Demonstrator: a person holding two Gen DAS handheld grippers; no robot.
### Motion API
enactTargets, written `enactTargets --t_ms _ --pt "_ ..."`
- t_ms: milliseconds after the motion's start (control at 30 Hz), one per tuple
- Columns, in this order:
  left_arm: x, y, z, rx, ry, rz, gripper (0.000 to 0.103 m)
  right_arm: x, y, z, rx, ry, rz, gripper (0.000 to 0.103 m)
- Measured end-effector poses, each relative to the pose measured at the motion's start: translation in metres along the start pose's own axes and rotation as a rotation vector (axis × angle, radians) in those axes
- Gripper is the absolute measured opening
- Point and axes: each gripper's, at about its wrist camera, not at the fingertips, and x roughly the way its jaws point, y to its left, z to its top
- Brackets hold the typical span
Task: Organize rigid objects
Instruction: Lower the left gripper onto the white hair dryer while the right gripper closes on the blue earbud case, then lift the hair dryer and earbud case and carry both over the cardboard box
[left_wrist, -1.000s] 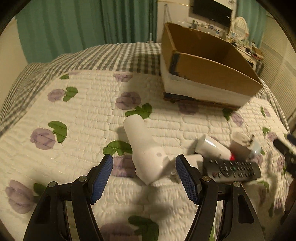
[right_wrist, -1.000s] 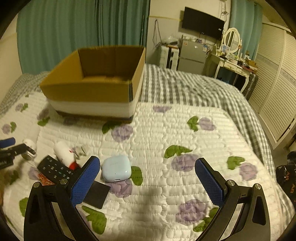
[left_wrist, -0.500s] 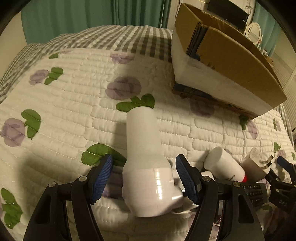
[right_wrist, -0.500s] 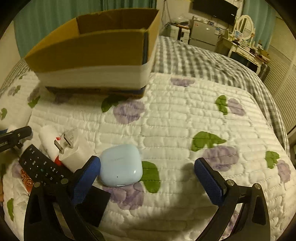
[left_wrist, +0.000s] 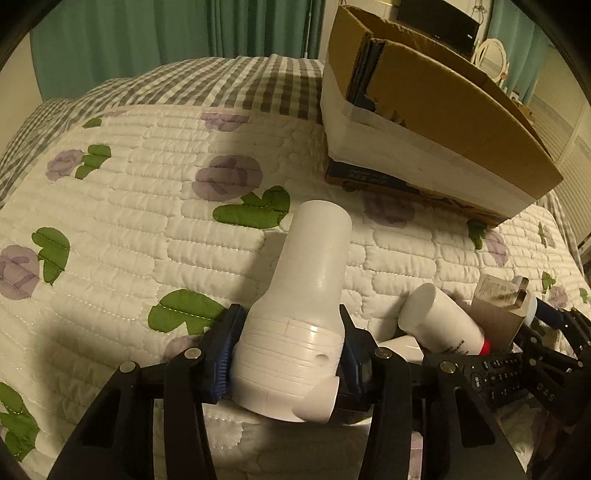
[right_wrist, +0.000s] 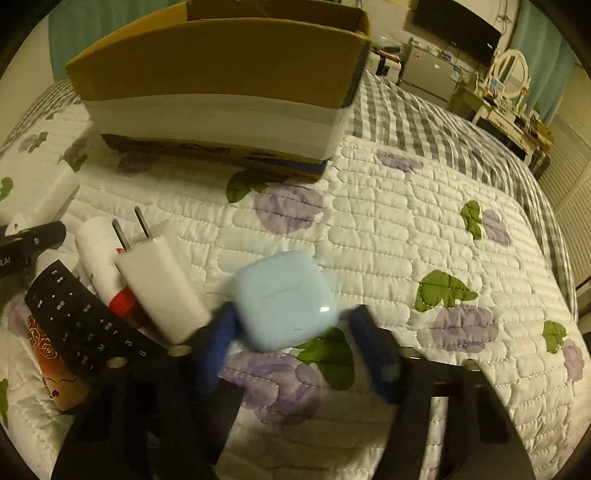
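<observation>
My left gripper (left_wrist: 291, 343) is shut on the wide base of a large white plastic bottle (left_wrist: 306, 295) that lies on the floral quilt, neck pointing away. My right gripper (right_wrist: 295, 332) is blurred and closing around a light blue earbud case (right_wrist: 284, 299); its pads sit close on both sides, but contact is unclear. The open cardboard box (left_wrist: 436, 122) stands at the back, and also shows in the right wrist view (right_wrist: 221, 81).
Between the grippers lie a black remote (right_wrist: 85, 321), a white bottle with a red cap (right_wrist: 101, 266), a white plug adapter (right_wrist: 159, 280) and a red patterned item (right_wrist: 51, 373). The quilt (right_wrist: 424, 240) stretches right. Furniture stands far back right.
The left gripper moved forward and closed on the large white bottle. The right gripper moved in on the blue case and its jaws narrowed sharply around it.
</observation>
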Motion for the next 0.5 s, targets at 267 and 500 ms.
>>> enactTargets --t_ms 267,500 --pt "-0.023 -0.006 -0.008 0.025 -0.039 0.001 0.049 -0.011 -0.003 -0.005 0.032 -0.036 0.036 0.052" --pt "-0.052 -0.013 -0.019 0.052 -0.077 0.009 0.049 -0.030 -0.006 -0.011 0.081 -0.084 0.048 0.052"
